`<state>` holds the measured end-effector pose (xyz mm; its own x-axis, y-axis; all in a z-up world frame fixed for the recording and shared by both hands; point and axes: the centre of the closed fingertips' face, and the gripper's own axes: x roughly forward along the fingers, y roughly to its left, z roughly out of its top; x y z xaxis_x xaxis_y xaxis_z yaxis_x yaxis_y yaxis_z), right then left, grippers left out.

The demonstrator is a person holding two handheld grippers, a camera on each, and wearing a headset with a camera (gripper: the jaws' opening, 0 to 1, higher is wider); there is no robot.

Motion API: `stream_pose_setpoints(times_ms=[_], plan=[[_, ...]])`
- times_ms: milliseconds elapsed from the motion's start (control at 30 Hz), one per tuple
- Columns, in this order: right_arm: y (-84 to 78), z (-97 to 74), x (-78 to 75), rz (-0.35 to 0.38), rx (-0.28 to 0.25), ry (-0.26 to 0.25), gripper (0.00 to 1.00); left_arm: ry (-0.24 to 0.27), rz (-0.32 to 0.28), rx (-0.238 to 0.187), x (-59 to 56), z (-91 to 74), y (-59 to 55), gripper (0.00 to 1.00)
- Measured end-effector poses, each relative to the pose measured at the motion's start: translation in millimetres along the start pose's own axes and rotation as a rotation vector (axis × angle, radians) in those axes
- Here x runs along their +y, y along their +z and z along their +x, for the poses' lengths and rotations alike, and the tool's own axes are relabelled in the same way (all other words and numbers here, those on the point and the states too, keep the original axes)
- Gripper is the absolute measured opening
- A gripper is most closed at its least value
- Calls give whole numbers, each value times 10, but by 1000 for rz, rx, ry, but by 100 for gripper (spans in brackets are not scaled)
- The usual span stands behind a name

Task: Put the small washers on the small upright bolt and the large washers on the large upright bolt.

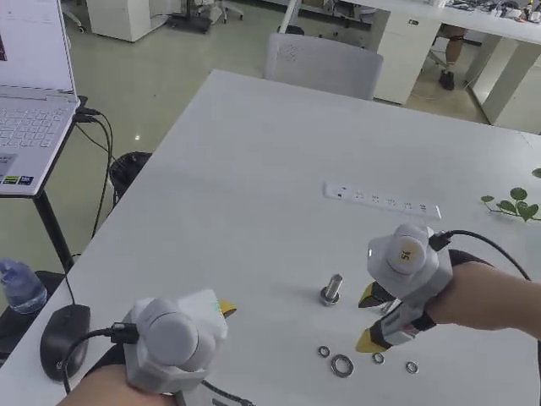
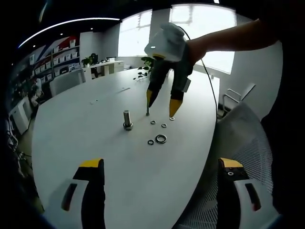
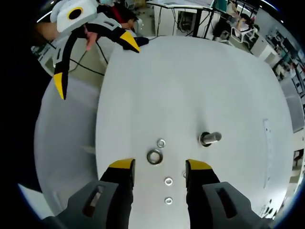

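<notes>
**Table** [image 1: 254, 169]: white.
**Large bolt** [image 1: 331, 289]: upright, bare.
**Small bolt** [image 2: 147, 110]: probably the thin pin at 3 o'clock of the large bolt. It stands between the jaws of the right gripper [image 1: 370, 320], which largely hide it in the head view.
**Large washer** [image 1: 341, 365]: lies flat, at 6 o'clock of the large bolt.
**Small washers** [image 1: 378, 358]: three, loose around the large washer.
**Right gripper**: jaws apart, holding nothing.
**Left gripper** [image 2: 160, 163]: jaws spread wide, empty, at the table's near edge, 8 o'clock of the large bolt.
</notes>
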<state>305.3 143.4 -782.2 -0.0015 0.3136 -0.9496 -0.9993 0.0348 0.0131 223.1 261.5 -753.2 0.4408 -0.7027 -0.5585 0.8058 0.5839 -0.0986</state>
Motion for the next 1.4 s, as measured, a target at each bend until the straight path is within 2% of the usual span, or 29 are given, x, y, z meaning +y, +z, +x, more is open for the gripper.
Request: stream_pose_setpoints(times_ms=[267, 500, 633, 867, 1133, 1400], plan=[[-85, 19, 114, 14, -10, 0, 44, -10, 17, -1, -20, 142, 49, 99], [-126, 73, 143, 14, -5, -5, 44, -3, 19, -9, 32, 252, 102, 99], [-123, 118, 162, 20, -11, -4, 45, 12, 28, 13, 70, 255, 67, 99], [-139, 253, 157, 39, -3, 3, 45, 26, 19, 67, 100, 241, -71, 98], [-119, 386, 44, 76, -11, -19, 45, 19, 22, 74, 78, 249, -98, 97], [-209, 587, 60, 67, 8, -9, 45, 15, 17, 68, 71, 263, -85, 96]])
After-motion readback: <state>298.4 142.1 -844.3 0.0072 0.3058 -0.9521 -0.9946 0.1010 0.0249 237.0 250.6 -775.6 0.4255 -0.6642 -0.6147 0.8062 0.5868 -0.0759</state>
